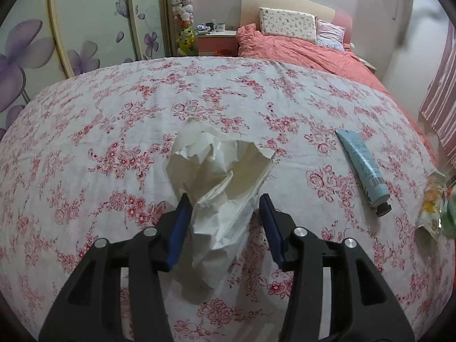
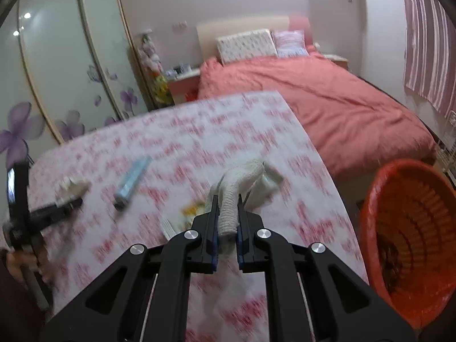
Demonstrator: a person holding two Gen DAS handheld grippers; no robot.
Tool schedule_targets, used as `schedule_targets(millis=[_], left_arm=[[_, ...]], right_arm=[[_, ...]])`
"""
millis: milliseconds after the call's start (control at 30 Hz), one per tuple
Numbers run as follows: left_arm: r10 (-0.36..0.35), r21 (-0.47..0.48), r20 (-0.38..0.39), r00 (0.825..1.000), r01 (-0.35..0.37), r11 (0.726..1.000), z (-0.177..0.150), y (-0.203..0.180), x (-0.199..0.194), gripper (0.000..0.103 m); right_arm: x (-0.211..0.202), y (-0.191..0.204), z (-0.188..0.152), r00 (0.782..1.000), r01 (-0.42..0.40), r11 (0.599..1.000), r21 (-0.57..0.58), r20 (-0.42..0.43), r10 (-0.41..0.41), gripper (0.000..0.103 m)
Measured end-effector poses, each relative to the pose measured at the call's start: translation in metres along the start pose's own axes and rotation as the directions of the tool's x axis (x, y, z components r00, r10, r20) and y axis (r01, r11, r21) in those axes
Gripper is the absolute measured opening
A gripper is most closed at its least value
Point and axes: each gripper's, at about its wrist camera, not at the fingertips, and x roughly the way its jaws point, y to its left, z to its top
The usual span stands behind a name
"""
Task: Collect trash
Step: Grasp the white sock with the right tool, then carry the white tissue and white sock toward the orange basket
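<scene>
Right gripper (image 2: 228, 199) jaws were clamped on a white tissue wad (image 2: 232, 196); left gripper (image 1: 225, 199) jaws sat apart around crumpled paper (image 1: 225, 171). Blue tube (image 1: 362, 165) right, orange basket (image 2: 410, 239) lower right.

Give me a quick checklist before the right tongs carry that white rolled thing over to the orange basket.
1. Right tongs shut on the white roll: ok.
2. Orange basket open and in view, right of the flowered surface: ok.
3. Path from roll to basket free of obstacles: ok.
4. Loose end of the roll clear of the yellow wrapper: cannot tell, blurred.
5. Left tongs gripping the crumpled tissue: not ok; one pad touches, the other stands off.
</scene>
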Motion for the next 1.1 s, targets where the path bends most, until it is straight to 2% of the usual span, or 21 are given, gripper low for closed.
schedule_targets(millis=[67,133,167,433,467,533,667,733,900,1100], left_arm=[[-0.005,0.022,0.003,1.000,0.005,1.000,0.000,-0.005,0.000,0.048],[-0.025,0.043,0.008,1.000,0.025,0.999,-0.001,-0.010,-0.002,0.041],[-0.032,0.052,0.009,0.999,0.032,0.998,-0.002,-0.014,-0.003,0.041],[-0.125,0.099,0.002,0.992,0.124,0.987,-0.014,-0.045,-0.014,0.041],[-0.117,0.110,0.005,0.993,0.116,0.987,-0.015,-0.048,-0.014,0.042],[-0.114,0.111,-0.001,0.994,0.113,0.987,-0.014,-0.051,-0.011,0.052],[-0.114,0.103,-0.001,0.993,0.114,0.988,-0.013,-0.053,-0.009,0.052],[-0.113,0.095,0.002,0.994,0.113,0.989,-0.012,-0.051,-0.009,0.039],[-0.122,0.083,0.023,0.992,0.119,0.989,-0.010,-0.046,-0.016,0.032],[-0.123,0.082,0.057,0.991,0.118,0.990,-0.007,-0.048,-0.039,0.030]], right_arm=[[0.004,-0.002,-0.006,0.999,0.013,1.000,-0.006,-0.036,-0.013,0.010],[0.011,-0.001,-0.009,0.997,0.022,1.000,-0.017,-0.070,-0.024,0.010],[0.016,0.002,-0.011,0.996,0.022,0.999,-0.025,-0.082,-0.024,0.010],[0.041,0.021,-0.005,0.996,-0.003,0.999,-0.045,-0.089,-0.001,0.010],[0.042,0.022,-0.006,0.996,-0.004,0.999,-0.046,-0.089,-0.001,0.010],[0.042,0.022,-0.008,0.996,-0.003,0.999,-0.047,-0.090,-0.002,0.010],[0.043,0.021,-0.011,0.995,0.001,0.999,-0.044,-0.102,-0.006,0.010],[0.044,0.021,-0.012,0.994,0.003,0.999,-0.044,-0.107,-0.007,0.010],[0.038,0.021,-0.010,0.996,-0.007,0.999,-0.039,-0.088,0.003,0.010],[0.012,0.016,0.002,1.000,-0.018,1.000,-0.022,-0.024,0.017,0.010]])
